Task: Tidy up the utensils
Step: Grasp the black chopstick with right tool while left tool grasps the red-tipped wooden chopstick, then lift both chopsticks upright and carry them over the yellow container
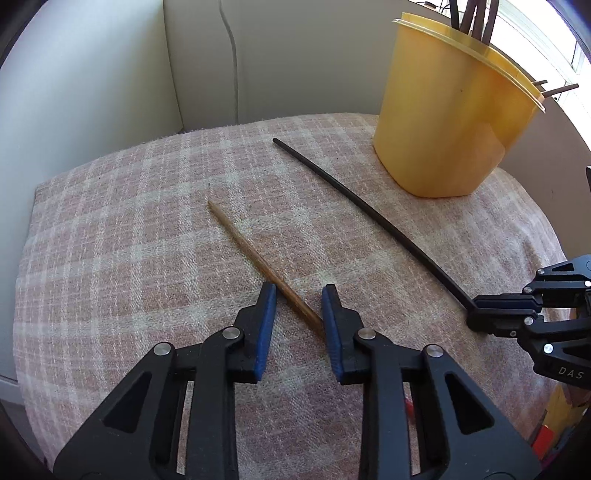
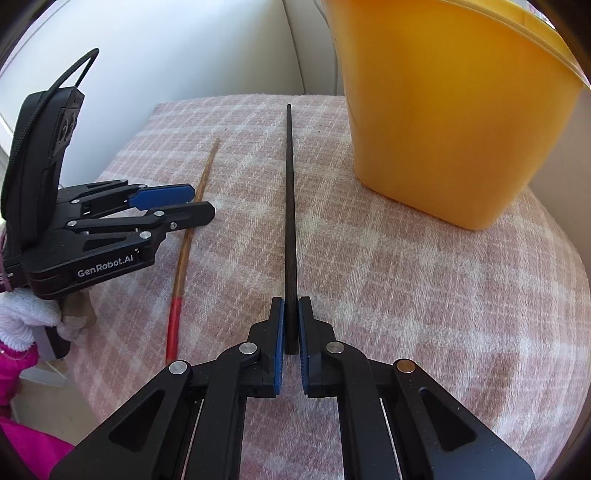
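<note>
A brown chopstick [image 1: 243, 251] with a red end [image 2: 173, 325] lies on the pink plaid cloth [image 1: 129, 240]. My left gripper [image 1: 299, 291] is low over it. Its jaws straddle the stick's near part with gaps still showing, so it is open. The right wrist view shows the same gripper [image 2: 203, 201] from the side. A long black chopstick [image 1: 369, 210] lies to the right, pointing toward the far edge. My right gripper [image 2: 291, 301] is shut on its near end, and it also shows at the right edge of the left wrist view [image 1: 472, 313].
A tall yellow container [image 1: 443, 129] stands at the far right of the cloth [image 2: 406, 277], with several dark sticks [image 1: 476, 18] in it. White walls close off the back and left. A white-gloved hand [image 2: 22, 321] with a pink sleeve [image 2: 14, 387] holds the left gripper.
</note>
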